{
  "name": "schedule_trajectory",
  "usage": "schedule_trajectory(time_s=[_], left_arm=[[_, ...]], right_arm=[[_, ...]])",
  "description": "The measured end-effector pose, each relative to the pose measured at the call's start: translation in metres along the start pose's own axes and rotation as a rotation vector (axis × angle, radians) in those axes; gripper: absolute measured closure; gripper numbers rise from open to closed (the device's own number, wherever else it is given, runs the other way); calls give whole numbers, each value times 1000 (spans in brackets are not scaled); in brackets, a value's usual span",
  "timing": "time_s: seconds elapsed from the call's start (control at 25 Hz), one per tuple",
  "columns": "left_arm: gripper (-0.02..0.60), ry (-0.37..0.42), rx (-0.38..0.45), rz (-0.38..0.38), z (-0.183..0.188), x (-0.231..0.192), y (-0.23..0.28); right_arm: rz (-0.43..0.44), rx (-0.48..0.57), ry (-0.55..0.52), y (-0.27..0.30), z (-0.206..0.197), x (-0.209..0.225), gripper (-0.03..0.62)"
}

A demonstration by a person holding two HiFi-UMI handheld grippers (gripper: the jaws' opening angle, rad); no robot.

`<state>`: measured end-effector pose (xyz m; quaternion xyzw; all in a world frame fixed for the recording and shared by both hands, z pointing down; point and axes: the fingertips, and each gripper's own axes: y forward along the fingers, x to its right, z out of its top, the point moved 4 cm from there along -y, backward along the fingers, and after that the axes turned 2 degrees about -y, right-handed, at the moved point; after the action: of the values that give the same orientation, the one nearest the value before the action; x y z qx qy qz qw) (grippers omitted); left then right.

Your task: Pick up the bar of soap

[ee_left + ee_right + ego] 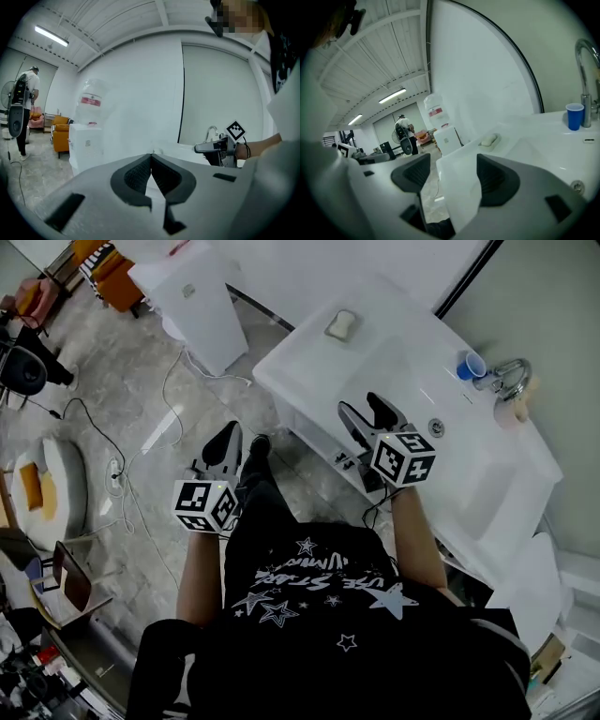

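Grey marbled tile floor [103, 371]. White water dispenser [202, 306] with bottle [90, 105] on top, against plain white wall [140, 84]; orange armchair [117, 279] just beside. Pedestal fan [14, 117] beyond, person [29, 89] standing next to it. Ribbed white ceiling [379, 61], tube lights [51, 36] on.

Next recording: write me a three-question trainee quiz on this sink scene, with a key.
1. True or false: the bar of soap is held by the right gripper.
2. Which gripper's jaws stand apart? A) left only B) right only C) both
3. Fill in: the blue cup stands beside the ____.

Key
1. False. The soap lies at the far corner of the sink, apart from both grippers.
2. B. The left gripper has its jaws together with nothing between them.
3. The faucet.
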<state>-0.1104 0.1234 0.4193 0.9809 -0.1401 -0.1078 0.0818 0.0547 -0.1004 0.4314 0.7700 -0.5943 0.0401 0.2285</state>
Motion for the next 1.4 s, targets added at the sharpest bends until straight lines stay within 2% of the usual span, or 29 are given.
schedule_trajectory(time_s=[0.16, 0.48, 0.76, 1.04, 1.4], left_arm=[[572, 6, -22, -97, 15, -38, 64], [572, 42, -148, -320, 42, -101, 202], [572, 70, -204, -506, 63, -127, 300], [572, 75, -262, -652, 60, -130, 355], [572, 72, -288, -757, 56, -117, 394]], right_arm=[[-106, 12, 41, 34, 16, 24, 279], [-306, 23, 161, 118, 48, 62, 281], [-466, -32, 236, 174, 65, 94, 317], [-619, -126, 311, 200, 55, 120, 357], [-733, -262, 339, 221, 43, 146, 396]])
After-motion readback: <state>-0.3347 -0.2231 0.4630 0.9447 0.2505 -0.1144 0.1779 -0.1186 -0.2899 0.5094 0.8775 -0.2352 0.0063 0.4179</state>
